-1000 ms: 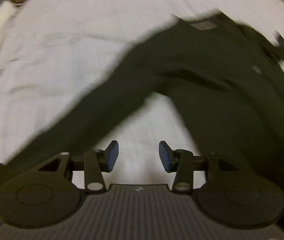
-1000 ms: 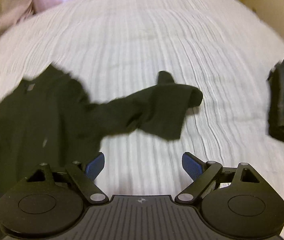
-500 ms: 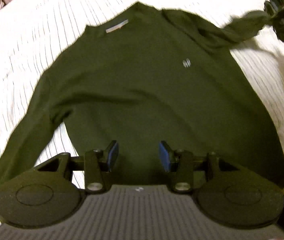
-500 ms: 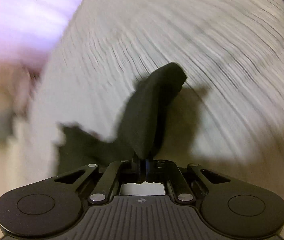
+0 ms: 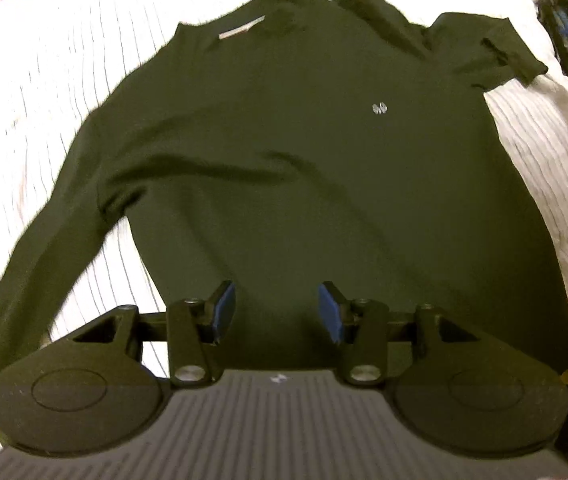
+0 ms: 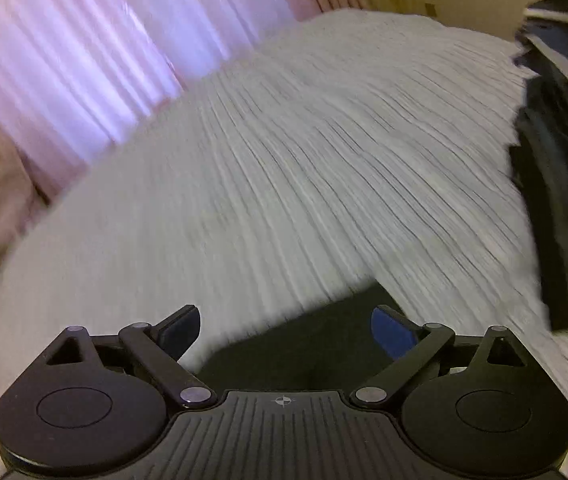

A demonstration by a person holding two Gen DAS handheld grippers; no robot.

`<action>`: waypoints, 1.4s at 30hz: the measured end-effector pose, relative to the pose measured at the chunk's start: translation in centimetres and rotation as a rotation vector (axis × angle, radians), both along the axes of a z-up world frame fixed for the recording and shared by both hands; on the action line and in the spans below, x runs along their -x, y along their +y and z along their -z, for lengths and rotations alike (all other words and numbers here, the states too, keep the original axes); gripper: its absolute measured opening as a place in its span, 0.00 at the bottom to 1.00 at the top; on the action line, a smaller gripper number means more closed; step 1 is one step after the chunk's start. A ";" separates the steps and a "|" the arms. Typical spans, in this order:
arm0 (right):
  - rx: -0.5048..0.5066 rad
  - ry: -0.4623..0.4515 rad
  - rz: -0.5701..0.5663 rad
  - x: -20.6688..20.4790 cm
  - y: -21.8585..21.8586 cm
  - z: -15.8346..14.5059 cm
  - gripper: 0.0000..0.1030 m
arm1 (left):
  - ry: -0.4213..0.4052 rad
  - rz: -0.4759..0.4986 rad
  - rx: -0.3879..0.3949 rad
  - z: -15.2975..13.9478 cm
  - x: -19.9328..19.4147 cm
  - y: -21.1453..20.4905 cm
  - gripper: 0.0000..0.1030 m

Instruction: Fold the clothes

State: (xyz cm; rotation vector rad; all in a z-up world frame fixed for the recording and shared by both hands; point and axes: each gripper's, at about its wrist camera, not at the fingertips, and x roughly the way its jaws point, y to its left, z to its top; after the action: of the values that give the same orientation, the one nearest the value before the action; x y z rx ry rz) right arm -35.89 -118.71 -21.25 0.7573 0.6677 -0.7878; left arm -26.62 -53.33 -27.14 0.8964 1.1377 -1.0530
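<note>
Left wrist alone shows whole dark sweater (image 5: pixel 284 152) on bed (image 5: pixel 43 80)

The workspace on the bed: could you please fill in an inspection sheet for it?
Surface: white ribbed bedspread, wrinkled.
Job's things: dark green sweater lies flat, front up; one sleeve stretched out, the other folded back near the shoulder.
Clutter: pile of dark clothes at the bed's edge.
Grippers: left tongs open above the hem; right tongs open, empty, over a sweater part.
Cables: nothing seen.
Surroundings: pink curtain, blurred.
</note>
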 end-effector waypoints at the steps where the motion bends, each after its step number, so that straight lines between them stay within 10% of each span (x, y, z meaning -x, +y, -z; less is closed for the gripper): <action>1: 0.013 0.048 -0.017 0.6 1.2 0.7 0.93 | 0.006 0.004 -0.005 0.2 0.3 0.0 0.41; 11: 0.161 0.292 -0.400 -4.3 6.0 8.7 0.92 | -0.010 0.095 -0.047 1.0 2.9 -1.1 0.42; 15: 0.076 0.252 -0.262 -2.5 2.6 9.0 0.07 | -0.030 0.086 -0.056 0.6 3.0 -1.0 0.42; 23: 0.145 0.123 0.367 11.1 -1.7 1.1 0.12 | -0.005 0.099 -0.007 0.3 4.1 -2.7 0.42; 25: 0.165 0.201 0.405 12.3 -2.2 0.7 0.61 | 0.002 0.111 0.008 0.3 4.7 -3.3 0.42; 29: 0.224 0.245 0.332 12.3 -0.1 -0.1 0.70 | 0.011 0.125 0.017 0.3 5.5 -3.3 0.42; 42: -0.194 0.088 -0.123 3.9 16.3 4.1 0.70 | 0.018 -0.096 -0.052 2.7 1.3 5.3 0.42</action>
State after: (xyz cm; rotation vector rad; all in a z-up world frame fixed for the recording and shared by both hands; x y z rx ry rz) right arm -39.75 -102.40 -25.31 0.8522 0.8706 -0.6526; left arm -27.94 -48.04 -29.84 0.8657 1.2157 -0.9581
